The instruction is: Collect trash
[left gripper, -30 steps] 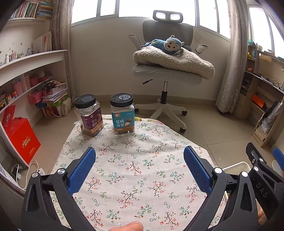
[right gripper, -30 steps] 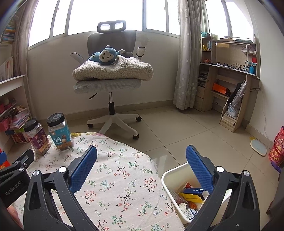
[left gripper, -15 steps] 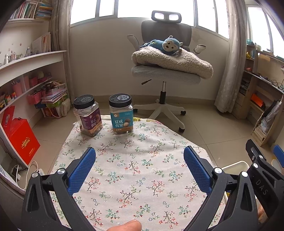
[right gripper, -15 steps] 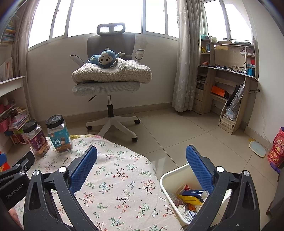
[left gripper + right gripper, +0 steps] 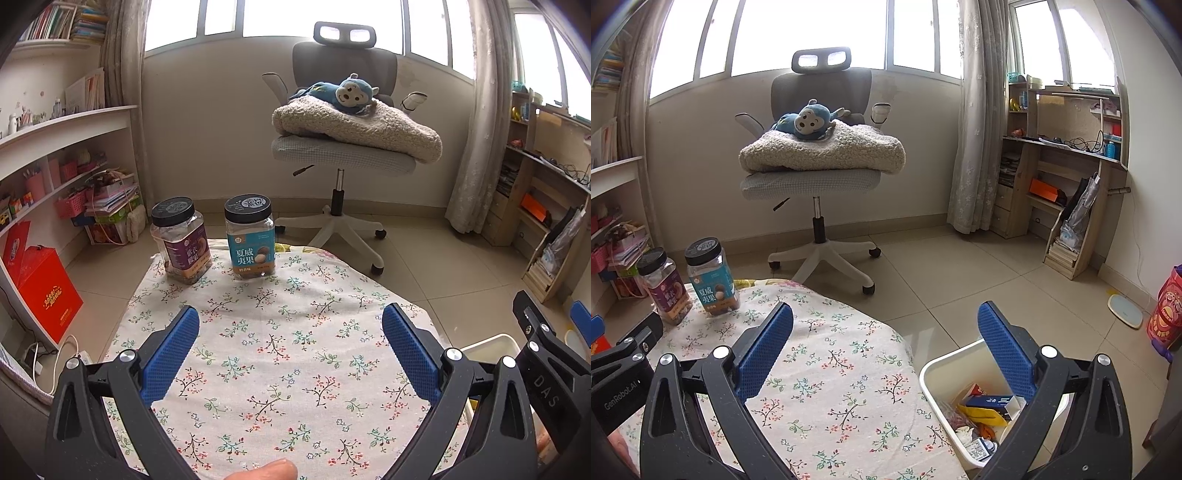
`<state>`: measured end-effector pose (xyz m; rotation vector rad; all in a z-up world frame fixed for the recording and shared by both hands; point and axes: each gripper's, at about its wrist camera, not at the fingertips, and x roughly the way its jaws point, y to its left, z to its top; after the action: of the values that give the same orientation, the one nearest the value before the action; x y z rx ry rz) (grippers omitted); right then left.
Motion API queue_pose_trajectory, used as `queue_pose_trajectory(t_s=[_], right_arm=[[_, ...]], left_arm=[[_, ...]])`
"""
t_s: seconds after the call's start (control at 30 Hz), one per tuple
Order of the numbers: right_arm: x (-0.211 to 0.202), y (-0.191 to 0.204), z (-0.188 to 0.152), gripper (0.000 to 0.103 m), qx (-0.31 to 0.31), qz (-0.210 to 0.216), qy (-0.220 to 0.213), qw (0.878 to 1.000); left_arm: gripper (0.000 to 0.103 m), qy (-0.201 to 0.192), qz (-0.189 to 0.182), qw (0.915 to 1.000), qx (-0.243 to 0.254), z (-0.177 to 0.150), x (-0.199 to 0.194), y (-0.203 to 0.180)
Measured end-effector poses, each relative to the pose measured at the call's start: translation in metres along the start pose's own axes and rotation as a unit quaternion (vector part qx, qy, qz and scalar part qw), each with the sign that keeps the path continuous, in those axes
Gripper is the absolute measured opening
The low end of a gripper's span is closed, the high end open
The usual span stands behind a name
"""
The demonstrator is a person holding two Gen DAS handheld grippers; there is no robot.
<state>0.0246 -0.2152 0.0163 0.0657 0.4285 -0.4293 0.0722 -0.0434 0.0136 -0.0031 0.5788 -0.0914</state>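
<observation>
We see only a far rim strip of the white bin (image 5: 491, 341) from the left wrist; right wrist's finger (image 5: 1008, 350) covers part of its trash (image 5: 979, 417). A fingertip (image 5: 269, 470) is cut off below. Jar labels' (image 5: 714, 293) small print unreadable.

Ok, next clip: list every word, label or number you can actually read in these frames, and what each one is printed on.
"夏威夷果": label of the teal jar.
"紫衣腰果", as best I can make out: label of the purple jar.
"DAS": body of the right gripper, seen from the left wrist camera.
"GenRobot.AI": body of the left gripper, seen from the right wrist camera.
Too small or blurred: jar lids, red box, packets in the white bin.
</observation>
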Motion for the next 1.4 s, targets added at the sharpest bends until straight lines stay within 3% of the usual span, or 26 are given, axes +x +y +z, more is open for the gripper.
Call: queue_pose_trajectory(t_s=[1.4], right_arm=[[0.0018, -0.0066, -0.0029, 0.096, -0.007, -0.002, 0.002, 1.0]], left_arm=[[0.097, -0.001, -0.001, 1.0, 0.004, -0.0016, 0.0044, -0.0087]])
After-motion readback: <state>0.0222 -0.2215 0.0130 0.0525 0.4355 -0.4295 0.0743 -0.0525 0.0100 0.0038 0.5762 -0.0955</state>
